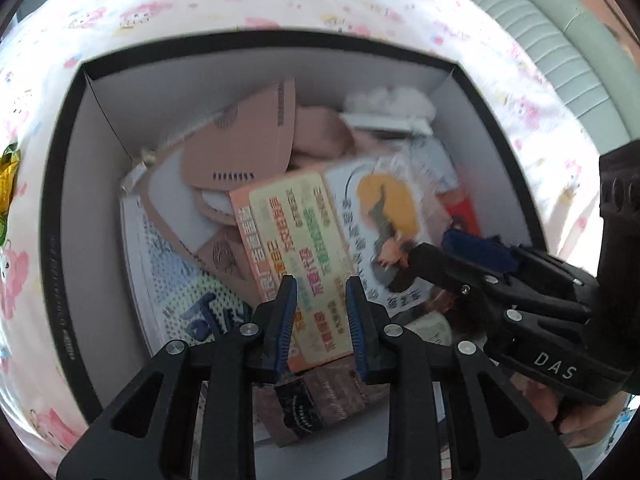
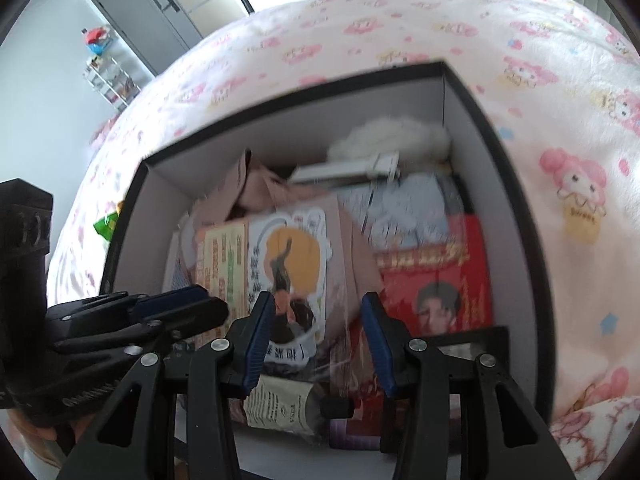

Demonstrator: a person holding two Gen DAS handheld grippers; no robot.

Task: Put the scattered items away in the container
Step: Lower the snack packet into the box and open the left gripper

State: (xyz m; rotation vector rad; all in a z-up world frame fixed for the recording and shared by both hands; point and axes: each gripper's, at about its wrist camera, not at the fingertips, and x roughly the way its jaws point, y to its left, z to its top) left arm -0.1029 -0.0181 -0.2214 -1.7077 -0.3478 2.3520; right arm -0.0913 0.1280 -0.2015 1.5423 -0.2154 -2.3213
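Observation:
A black-rimmed box (image 1: 52, 220) (image 2: 520, 184) with white walls sits on the bed, packed with items. On top lie an orange and green printed card (image 1: 296, 240), a sticker card with an orange disc (image 1: 384, 208) (image 2: 292, 252), pink paper shapes (image 1: 240, 140) and a red pack (image 2: 440, 280). My left gripper (image 1: 322, 316) (image 2: 200, 304) points down into the box above the printed card, jaws apart with nothing clamped. My right gripper (image 2: 318, 332) (image 1: 420, 256) hangs beside it over the sticker card and some clear wrap. Its pads stand wide apart and grip nothing I can see.
A white fluffy item (image 2: 396, 136) fills the box's far corner, and a labelled dark bottle (image 2: 280, 404) lies at its near end. A green-yellow wrapper (image 1: 8, 176) (image 2: 105, 224) lies on the pink cartoon bedspread (image 2: 560, 80) left of the box. A padded grey-green headboard (image 1: 560, 40) rises beyond.

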